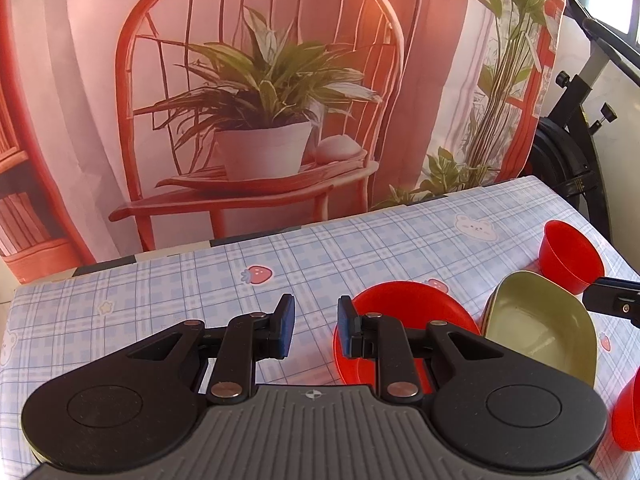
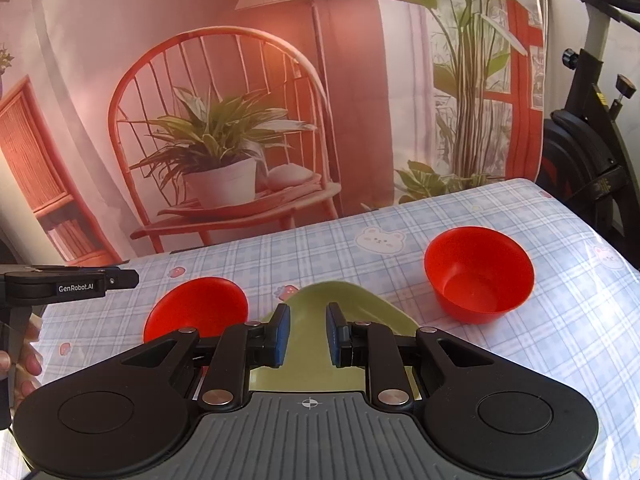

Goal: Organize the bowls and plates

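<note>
Counter point(image 2: 460, 216), checked blue cloth, fills the lower half of both views. Green plate point(image 1: 544, 328), lower right of left view, touching red plate point(image 1: 400, 300). Red bowl point(image 2: 480, 276), right of centre in right view, apart. Left tool point(image 1: 316, 326) and right tool point(image 2: 307, 334): both released, nothing between the jaws. Step judged: approach, nothing gathered. Next: right tool lowers onto the green plate's rim and clenches.

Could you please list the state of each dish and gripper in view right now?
left gripper: open, empty, above the table.
right gripper: open, empty, over the green plate.
green plate: upright, empty.
red plate: flat on the tablecloth, empty.
red bowl: upright, empty, standing alone.
</note>
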The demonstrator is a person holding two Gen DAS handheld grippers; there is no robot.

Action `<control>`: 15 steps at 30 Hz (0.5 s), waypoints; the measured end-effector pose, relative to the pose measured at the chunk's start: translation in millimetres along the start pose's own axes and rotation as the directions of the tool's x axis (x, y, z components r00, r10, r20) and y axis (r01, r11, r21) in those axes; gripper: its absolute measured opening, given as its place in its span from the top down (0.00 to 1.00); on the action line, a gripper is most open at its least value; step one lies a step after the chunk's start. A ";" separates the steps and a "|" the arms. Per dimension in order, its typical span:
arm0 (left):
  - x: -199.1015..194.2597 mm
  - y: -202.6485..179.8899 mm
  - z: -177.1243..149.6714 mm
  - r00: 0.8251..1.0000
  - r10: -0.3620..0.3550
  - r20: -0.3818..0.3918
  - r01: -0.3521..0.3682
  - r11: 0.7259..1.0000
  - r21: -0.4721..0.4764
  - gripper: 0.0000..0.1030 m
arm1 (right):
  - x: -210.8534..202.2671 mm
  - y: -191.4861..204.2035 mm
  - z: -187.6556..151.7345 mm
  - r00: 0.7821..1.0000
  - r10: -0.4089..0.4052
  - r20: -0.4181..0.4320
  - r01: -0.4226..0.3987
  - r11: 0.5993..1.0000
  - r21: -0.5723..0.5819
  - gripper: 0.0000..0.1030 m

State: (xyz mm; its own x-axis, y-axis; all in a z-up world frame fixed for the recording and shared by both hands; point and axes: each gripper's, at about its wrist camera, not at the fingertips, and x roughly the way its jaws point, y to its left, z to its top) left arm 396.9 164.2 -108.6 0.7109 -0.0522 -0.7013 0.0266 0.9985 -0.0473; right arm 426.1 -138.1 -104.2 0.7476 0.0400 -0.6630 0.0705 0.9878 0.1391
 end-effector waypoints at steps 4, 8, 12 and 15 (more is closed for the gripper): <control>9.2 -1.3 -4.7 1.000 -0.010 -0.026 0.009 1.000 -0.006 0.76 | 26.5 16.5 6.6 0.999 0.029 -0.036 -0.031 0.999 -0.035 0.81; 16.4 0.8 -6.1 0.999 -0.028 -0.034 0.027 0.999 -0.024 0.76 | 48.9 31.7 10.6 0.997 0.038 -0.072 -0.043 0.996 -0.078 0.81; 24.2 1.6 -10.4 0.998 -0.033 -0.045 0.031 0.998 -0.055 0.76 | 68.5 40.4 13.3 0.993 0.049 -0.103 -0.059 0.994 -0.091 0.81; 25.1 2.4 -14.9 0.999 -0.027 -0.043 0.023 0.996 -0.081 0.74 | 79.1 46.3 10.5 0.992 0.039 -0.123 -0.054 0.991 -0.120 0.81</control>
State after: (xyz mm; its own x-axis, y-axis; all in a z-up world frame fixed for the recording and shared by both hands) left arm 404.4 165.1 -136.9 0.6793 -0.0797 -0.7296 -0.0136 0.9925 -0.1211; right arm 495.5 -90.7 -142.4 0.6629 0.0964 -0.7425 -0.0491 0.9951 0.0855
